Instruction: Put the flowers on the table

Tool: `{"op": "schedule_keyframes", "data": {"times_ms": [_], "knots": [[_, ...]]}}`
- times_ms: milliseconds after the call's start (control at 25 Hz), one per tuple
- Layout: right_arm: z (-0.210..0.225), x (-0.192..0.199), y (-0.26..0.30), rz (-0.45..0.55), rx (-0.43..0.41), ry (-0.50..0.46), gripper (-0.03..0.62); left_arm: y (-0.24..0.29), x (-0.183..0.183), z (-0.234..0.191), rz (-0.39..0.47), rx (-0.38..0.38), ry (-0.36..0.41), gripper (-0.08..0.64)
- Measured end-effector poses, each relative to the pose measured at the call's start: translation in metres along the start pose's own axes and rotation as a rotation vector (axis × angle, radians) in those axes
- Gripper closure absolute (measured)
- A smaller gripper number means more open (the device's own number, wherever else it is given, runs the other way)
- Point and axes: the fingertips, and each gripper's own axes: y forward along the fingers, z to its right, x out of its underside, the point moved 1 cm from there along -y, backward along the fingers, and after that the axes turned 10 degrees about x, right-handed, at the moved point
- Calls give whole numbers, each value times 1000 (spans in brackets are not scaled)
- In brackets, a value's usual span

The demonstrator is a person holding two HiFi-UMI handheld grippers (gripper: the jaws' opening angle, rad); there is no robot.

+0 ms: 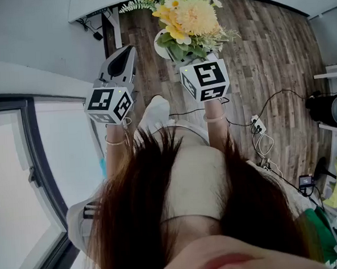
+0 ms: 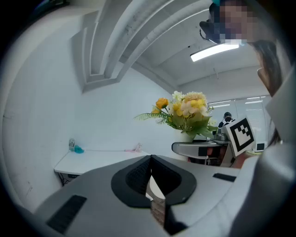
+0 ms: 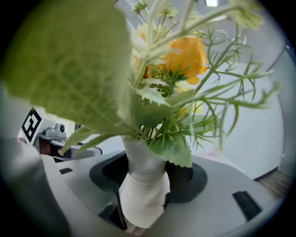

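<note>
Flowers [image 1: 191, 16] fill the head view; right gripper view shows vase [image 3: 141, 194] clamped.

Your left tongs [image 1: 128, 53] point forward, roughly level, with the jaws closed together and nothing between them. Your right tongs [image 3: 147, 175] are level just beside them, jaws spread wide and clamped on the white vase [image 3: 138, 203]. Both forearms reach straight ahead, side by side.

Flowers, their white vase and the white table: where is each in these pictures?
Flowers [image 1: 192, 16]: head view, on the big pale yellow bloom.
White vase [image 3: 143, 192]: right gripper view, on its lower body.
White table [image 2: 99, 159]: left gripper view, on its bare top.
</note>
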Motion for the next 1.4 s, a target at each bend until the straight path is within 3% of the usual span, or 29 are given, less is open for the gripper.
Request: {"op": "schedule_keyframes", "data": {"times_ms": [440,1400], "knots": [[11,-11,48,15,36,-26,334,28,-10,-37,5,32,-10,557],[-19,-13,172,-8,107,-54,334,47,-16,-160,8,93,-16,557]]}}
